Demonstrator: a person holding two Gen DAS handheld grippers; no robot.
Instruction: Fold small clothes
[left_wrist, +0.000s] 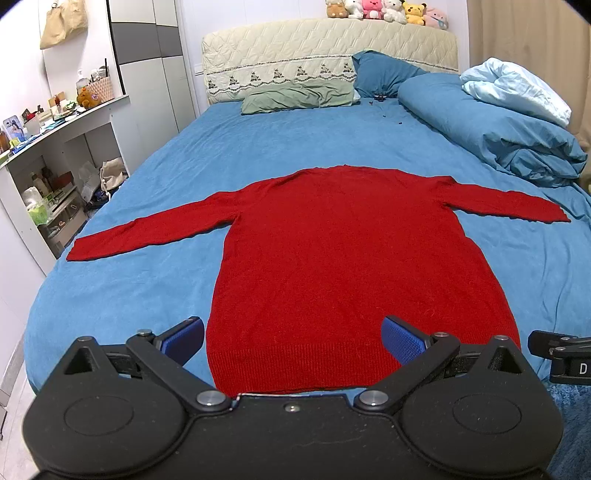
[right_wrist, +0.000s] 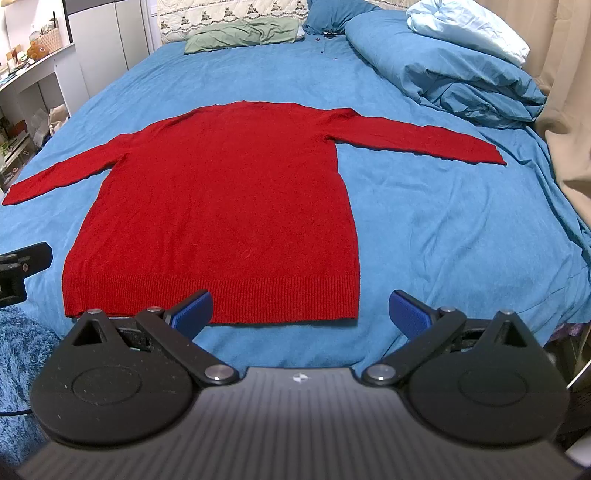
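Both grippers at bed's foot edge, jaws spread wide, empty: left gripper (left_wrist: 293, 334) over ribbed hem, right gripper (right_wrist: 300, 308) just off hem's right corner. Red sweater (left_wrist: 351, 258) flat mid-bed on blue sheet (left_wrist: 147, 177), sleeves out twd side edges. Risks: pinching sheet w/ knit, or grabbing one layer only, giving skewed fold.

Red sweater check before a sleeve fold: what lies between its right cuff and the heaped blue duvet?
Only bare blue sheet, a little wrinkled, separates the red sweater cuff from the duvet. The right wrist view shows it best.
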